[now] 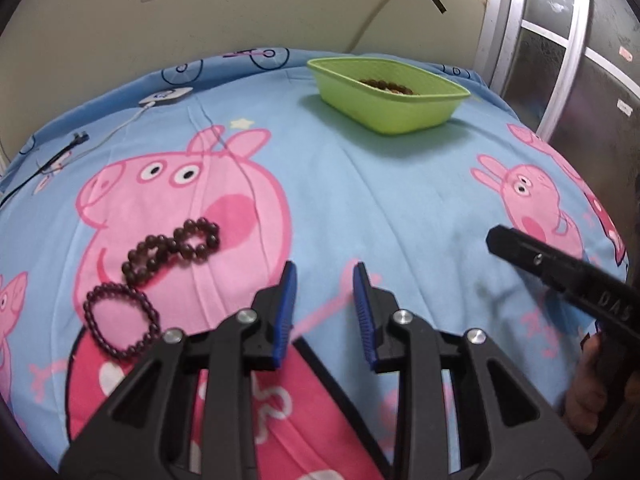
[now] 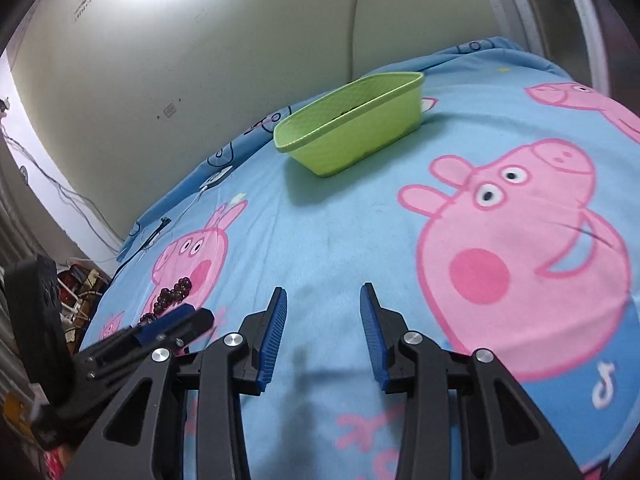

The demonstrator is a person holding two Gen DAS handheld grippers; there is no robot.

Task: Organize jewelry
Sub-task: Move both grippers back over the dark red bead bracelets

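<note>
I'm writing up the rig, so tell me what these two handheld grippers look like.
Both match: the left gripper and right gripper have matte black angular linkage bodies with triangular cutouts, round silver pivot bolts, and two slim fingers faced with ribbed blue pads. The right gripper's black side carries pale embossed lettering.

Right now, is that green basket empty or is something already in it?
Not empty. The green basket stands upright on the bedsheet, and brown beads show inside it, over the near rim.

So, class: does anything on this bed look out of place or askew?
Yes. Two bead bracelets lie loose on the bedsheet, one twisted into a figure eight, while the green basket already holds beads.
</note>
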